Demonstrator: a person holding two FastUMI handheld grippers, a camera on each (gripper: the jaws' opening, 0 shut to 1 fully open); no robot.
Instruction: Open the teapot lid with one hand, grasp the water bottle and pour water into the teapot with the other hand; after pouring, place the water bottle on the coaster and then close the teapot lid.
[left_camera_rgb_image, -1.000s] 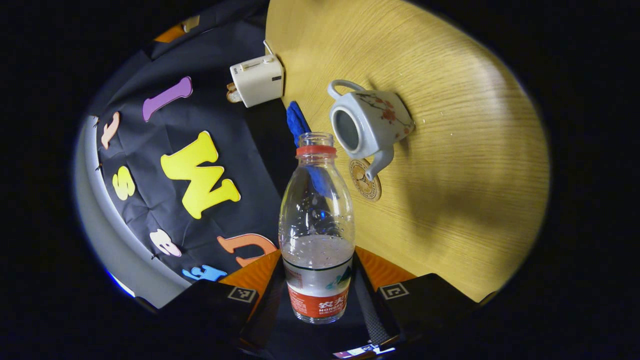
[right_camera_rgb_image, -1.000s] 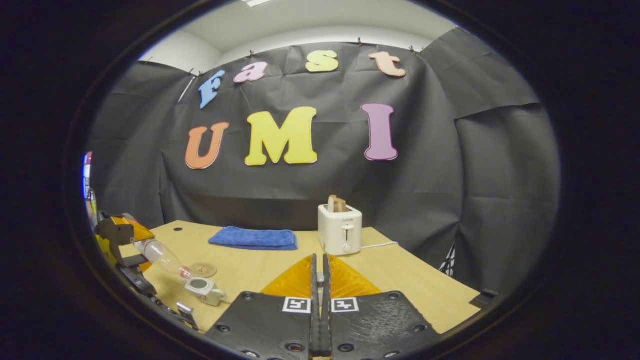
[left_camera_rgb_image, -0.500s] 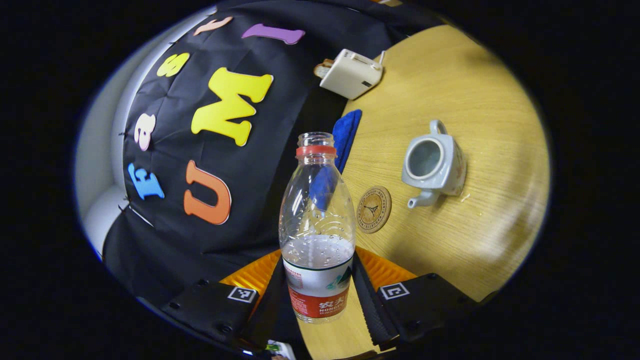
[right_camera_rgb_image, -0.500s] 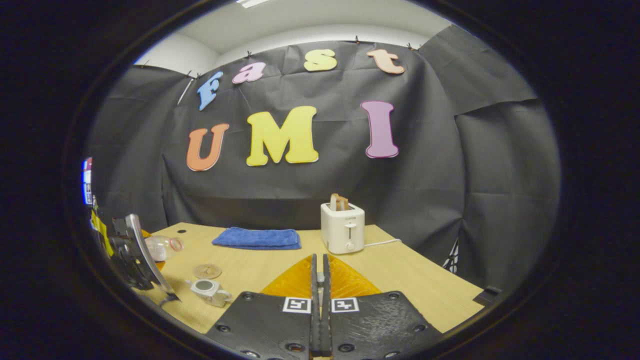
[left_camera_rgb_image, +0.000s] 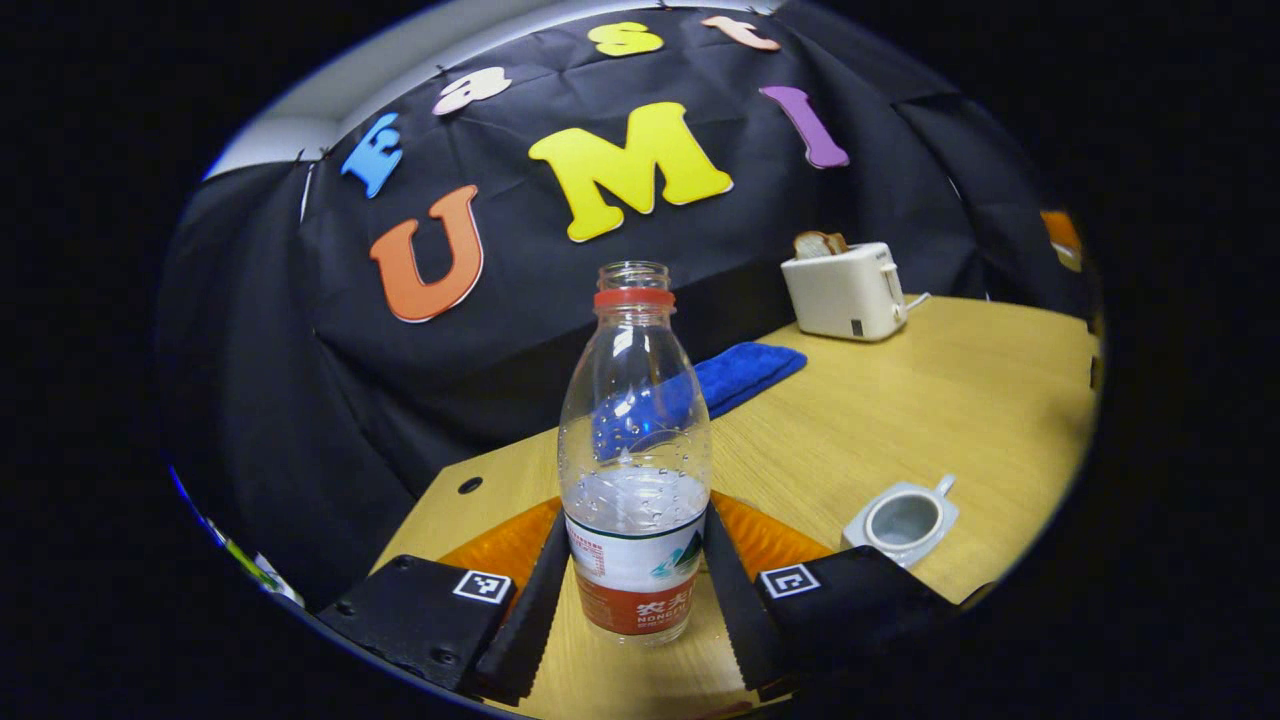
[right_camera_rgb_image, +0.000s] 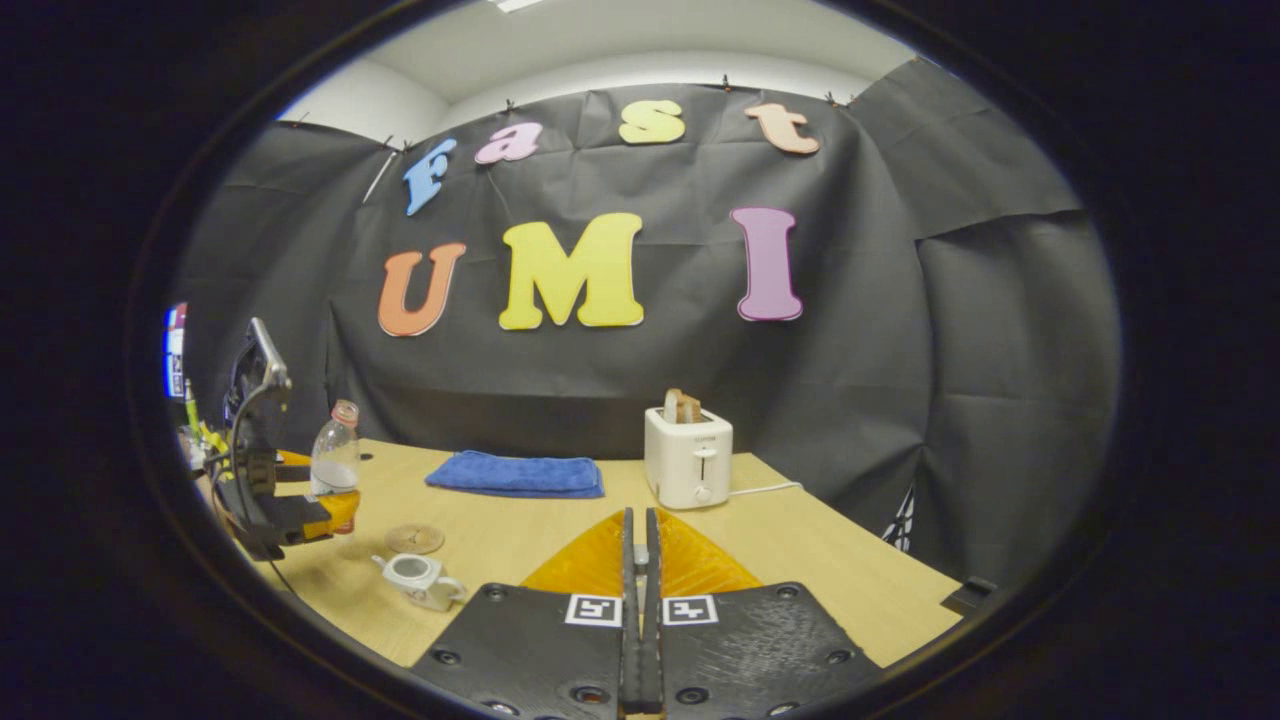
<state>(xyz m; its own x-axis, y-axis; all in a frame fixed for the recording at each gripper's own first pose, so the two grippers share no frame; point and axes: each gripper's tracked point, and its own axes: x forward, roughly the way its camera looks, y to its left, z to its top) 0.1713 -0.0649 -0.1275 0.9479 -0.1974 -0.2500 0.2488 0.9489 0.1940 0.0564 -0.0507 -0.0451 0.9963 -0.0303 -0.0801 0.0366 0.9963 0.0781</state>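
Left gripper view: left claw (left_camera_rgb_image: 635, 600) grips the uncapped bottle (left_camera_rgb_image: 634, 450) upright above the desk (left_camera_rgb_image: 900, 400) — coaster (right_camera_rgb_image: 414, 539) near. Right claw (right_camera_rgb_image: 640, 640) closed, lid hidden. Risk — bottle lands off-centre, tips, spills beside the open teapot (left_camera_rgb_image: 902, 522).

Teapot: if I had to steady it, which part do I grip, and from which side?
Probably the loop handle, approached from the right as seen in the right gripper view. The teapot stands upright with its lid off, handle sticking out that way, spout opposite.
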